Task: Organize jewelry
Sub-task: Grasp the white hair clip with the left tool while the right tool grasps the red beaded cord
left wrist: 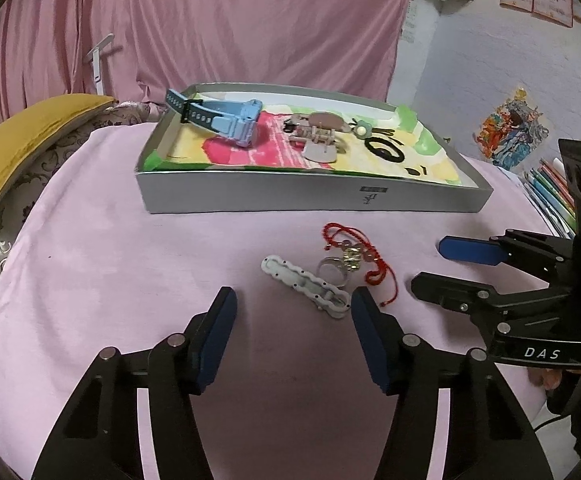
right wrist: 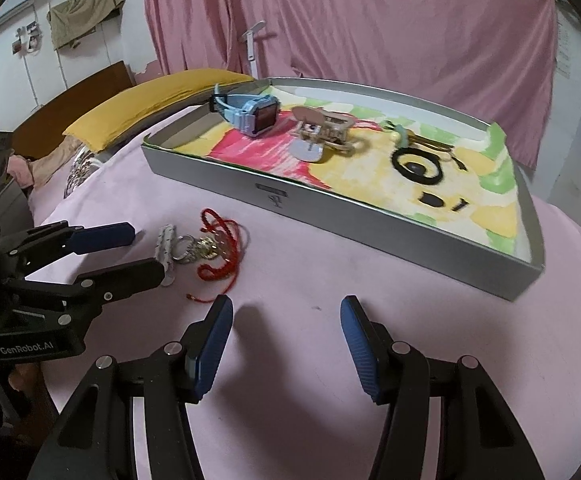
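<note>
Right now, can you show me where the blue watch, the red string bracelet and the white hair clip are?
blue watch (right wrist: 259,117): right wrist view, on its square face.
red string bracelet (left wrist: 378,268): left wrist view, on the cord's right loop.
white hair clip (left wrist: 302,280): left wrist view, on its wavy middle.

You can read "DAS" in white letters on the black body of the right gripper (left wrist: 430,266), seen from your left wrist camera. From your right wrist camera, "GenRobot.AI" stands on the left gripper (right wrist: 146,254). The small label on the grey tray (right wrist: 410,236) front wall is too small to read.
</note>
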`<state>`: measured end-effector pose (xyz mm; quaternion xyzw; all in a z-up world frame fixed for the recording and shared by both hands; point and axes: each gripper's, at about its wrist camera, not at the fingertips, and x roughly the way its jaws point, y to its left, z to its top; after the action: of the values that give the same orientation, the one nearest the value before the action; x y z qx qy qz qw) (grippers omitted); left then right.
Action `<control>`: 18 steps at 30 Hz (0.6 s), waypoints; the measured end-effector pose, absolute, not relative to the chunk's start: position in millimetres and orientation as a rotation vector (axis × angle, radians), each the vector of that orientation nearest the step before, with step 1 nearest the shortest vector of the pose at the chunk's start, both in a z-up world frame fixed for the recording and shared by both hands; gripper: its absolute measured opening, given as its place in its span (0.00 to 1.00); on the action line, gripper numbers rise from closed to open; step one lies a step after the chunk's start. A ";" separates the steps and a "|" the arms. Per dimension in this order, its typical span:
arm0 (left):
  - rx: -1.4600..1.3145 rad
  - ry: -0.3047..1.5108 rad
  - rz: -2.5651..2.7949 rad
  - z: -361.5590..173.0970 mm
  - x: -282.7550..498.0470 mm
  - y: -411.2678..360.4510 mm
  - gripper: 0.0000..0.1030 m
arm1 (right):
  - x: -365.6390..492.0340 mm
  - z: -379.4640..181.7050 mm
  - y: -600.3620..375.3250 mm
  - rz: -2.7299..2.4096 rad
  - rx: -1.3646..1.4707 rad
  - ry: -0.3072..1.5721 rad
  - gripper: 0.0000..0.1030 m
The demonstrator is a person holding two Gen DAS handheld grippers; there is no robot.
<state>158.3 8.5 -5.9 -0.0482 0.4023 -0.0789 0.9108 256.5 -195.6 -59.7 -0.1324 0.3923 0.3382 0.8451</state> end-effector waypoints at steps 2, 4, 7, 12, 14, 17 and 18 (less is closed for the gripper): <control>-0.108 0.831 -0.157 -5.3 156.9 13.7 0.51 | 256.2 -59.8 -189.2 0.731 -0.284 0.833 0.52; -0.106 0.832 -0.137 -4.7 155.1 20.4 0.47 | 255.6 -59.7 -183.8 0.737 -0.295 0.832 0.52; -0.108 0.834 -0.122 -3.6 152.8 28.0 0.46 | 256.3 -59.7 -176.9 0.756 -0.293 0.838 0.52; -0.125 0.840 -0.131 -2.1 152.6 31.0 0.46 | 257.1 -60.6 -163.4 0.766 -0.307 0.839 0.52; -0.129 0.842 -0.137 -1.2 153.7 28.9 0.46 | 258.0 -61.0 -159.6 0.765 -0.318 0.837 0.51; -0.128 0.845 -0.143 -1.1 155.6 24.7 0.46 | 261.3 -60.9 -157.8 0.751 -0.334 0.828 0.40; -0.125 0.846 -0.144 -0.9 155.7 24.0 0.46 | 263.1 -60.9 -158.1 0.748 -0.333 0.828 0.36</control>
<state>155.7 24.0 -0.9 -0.0608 0.4097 -0.0696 0.9075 263.1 -158.1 -60.9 -0.1573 0.3910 0.3534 0.8352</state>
